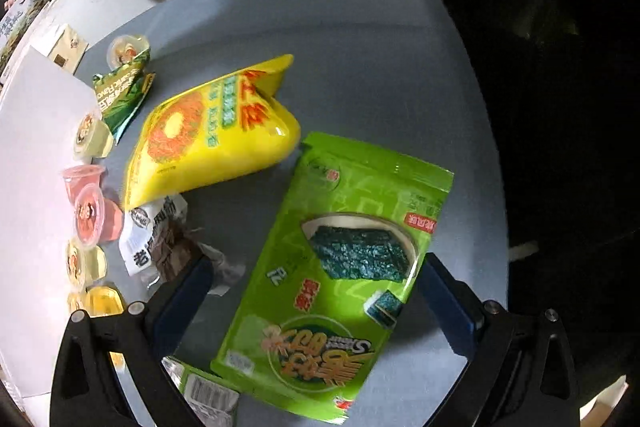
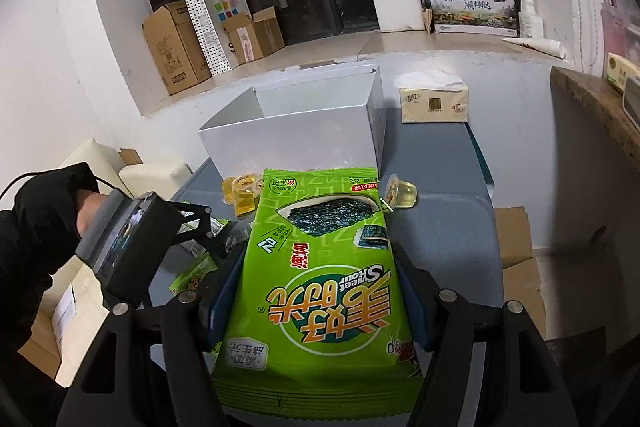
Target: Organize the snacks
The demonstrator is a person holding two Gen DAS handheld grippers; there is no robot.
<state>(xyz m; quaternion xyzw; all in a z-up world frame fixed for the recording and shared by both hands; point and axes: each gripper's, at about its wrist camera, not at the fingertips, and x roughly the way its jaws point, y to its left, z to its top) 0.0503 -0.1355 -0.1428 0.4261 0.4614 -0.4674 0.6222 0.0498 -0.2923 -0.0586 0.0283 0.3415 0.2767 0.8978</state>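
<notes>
Right gripper (image 2: 320,291): jaws closed in on the green seaweed bag (image 2: 316,279), one blue pad against each long edge, near the bag's lower half. Looks like a firm pinch; the bag appears lifted, top edge tipped away toward 12 o'clock.

Bag's long axis runs 6 to 12 in the right wrist view, in line with the fingers. White box (image 2: 296,131) sits open at 12 o'clock, just beyond the bag's far edge. My read: next move is a straight push forward and a drop into the box, no rotation needed.

Left gripper (image 1: 316,291): jaws wide apart, holding nothing. A second green seaweed bag (image 1: 336,267) lies flat on the grey table (image 1: 380,59) between its fingers, long axis roughly 7 to 1. Yellow snack bag (image 1: 212,135) at 11 o'clock, jelly cups (image 1: 90,211) along 9 o'clock.

Right hand is the one loaded and nearer the box.
</notes>
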